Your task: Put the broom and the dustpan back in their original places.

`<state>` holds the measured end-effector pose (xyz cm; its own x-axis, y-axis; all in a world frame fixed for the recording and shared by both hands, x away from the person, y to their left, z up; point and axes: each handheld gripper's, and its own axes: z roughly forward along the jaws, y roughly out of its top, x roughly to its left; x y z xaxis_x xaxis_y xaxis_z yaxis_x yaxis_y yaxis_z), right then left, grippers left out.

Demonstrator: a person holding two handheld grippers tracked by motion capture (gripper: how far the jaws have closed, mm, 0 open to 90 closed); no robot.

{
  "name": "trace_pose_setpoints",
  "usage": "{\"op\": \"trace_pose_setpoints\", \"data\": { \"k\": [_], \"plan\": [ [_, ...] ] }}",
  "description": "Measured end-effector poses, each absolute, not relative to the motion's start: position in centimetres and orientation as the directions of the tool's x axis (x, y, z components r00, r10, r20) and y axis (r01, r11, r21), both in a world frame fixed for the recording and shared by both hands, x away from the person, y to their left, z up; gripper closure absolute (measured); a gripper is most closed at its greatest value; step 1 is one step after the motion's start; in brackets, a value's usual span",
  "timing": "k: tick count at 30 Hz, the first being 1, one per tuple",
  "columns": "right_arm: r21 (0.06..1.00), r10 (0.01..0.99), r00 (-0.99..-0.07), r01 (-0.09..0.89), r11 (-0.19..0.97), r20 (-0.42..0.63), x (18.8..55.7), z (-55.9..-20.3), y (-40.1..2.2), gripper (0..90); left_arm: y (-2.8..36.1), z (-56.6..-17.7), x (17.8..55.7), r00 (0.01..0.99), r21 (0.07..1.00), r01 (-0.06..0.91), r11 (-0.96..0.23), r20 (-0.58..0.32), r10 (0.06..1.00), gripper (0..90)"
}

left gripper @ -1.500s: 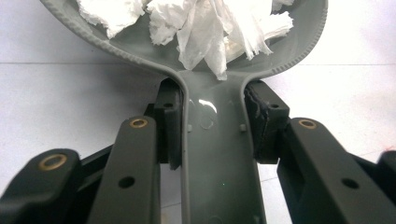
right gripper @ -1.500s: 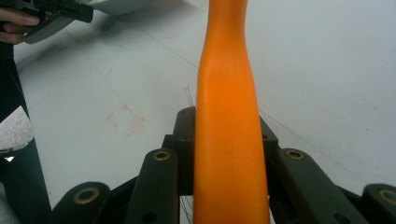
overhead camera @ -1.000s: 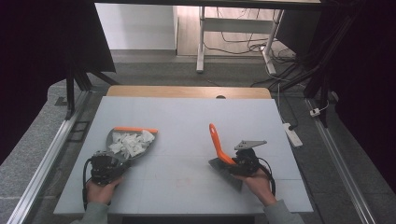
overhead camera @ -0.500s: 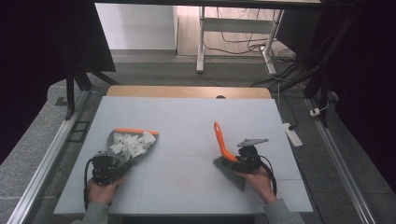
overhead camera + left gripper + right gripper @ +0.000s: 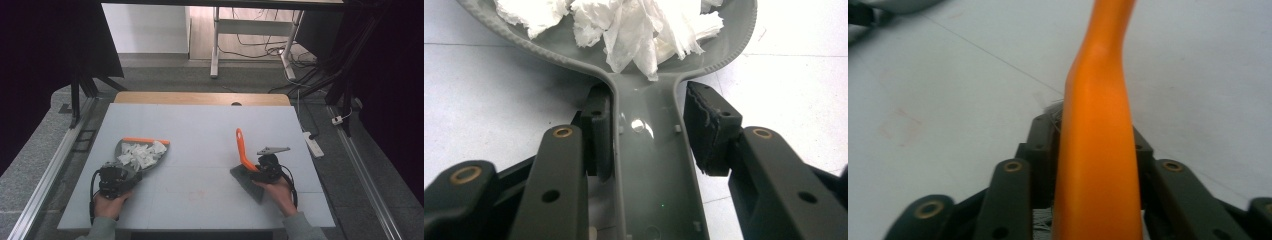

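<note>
A grey dustpan with an orange front edge lies at the table's left, heaped with white paper scraps. Its handle runs between the jaws of my left gripper, which have just been opening: one pad touches it, the other stands off with a gap. At the right a brush leans with its orange handle up and its grey head on the table. My right gripper has also just been opening. The handle lies between its jaws and hides most of the pads.
The pale table ends in a wooden strip at the far side. A faint reddish stain marks the near middle. A white power strip and metal rails lie on the floor to the right.
The brush and the right hand have shifted slightly to the right, and the handle leans less steeply. The dustpan and left hand have stayed put.
</note>
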<state>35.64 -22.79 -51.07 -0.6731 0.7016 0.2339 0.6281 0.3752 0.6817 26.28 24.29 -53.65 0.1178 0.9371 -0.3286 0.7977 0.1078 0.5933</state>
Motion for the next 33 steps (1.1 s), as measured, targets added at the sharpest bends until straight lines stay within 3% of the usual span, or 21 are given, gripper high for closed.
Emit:
{"op": "trace_pose_setpoints", "data": {
  "k": [10, 19, 22, 33],
  "plan": [
    [0.658, 0.746, -0.647, 0.632, 0.409, 0.157, 36.4, -51.3, -23.1, 45.6, 24.3, -53.6, 26.2, 0.13, 0.598, 0.796, 0.097, -0.326, 0.936, 49.0],
    [0.641, 0.762, -0.632, 0.646, 0.415, 0.143, 36.8, -51.5, -23.3, 41.5, 24.4, -53.2, 25.9, 0.136, 0.621, 0.778, 0.093, -0.311, 0.941, 37.5],
    [0.656, 0.778, -0.622, 0.624, 0.424, 0.089, 36.7, -51.3, -23.3, 40.7, 24.4, -53.0, 25.7, 0.153, 0.633, 0.77, 0.075, -0.297, 0.943, 36.0],
    [0.698, 0.769, -0.636, 0.58, 0.42, 0.066, 36.2, -50.5, -23.8, 41.2, 24.5, -52.6, 25.5, 0.189, 0.649, 0.76, 0.024, -0.257, 0.948, 34.3]
  ]
}}
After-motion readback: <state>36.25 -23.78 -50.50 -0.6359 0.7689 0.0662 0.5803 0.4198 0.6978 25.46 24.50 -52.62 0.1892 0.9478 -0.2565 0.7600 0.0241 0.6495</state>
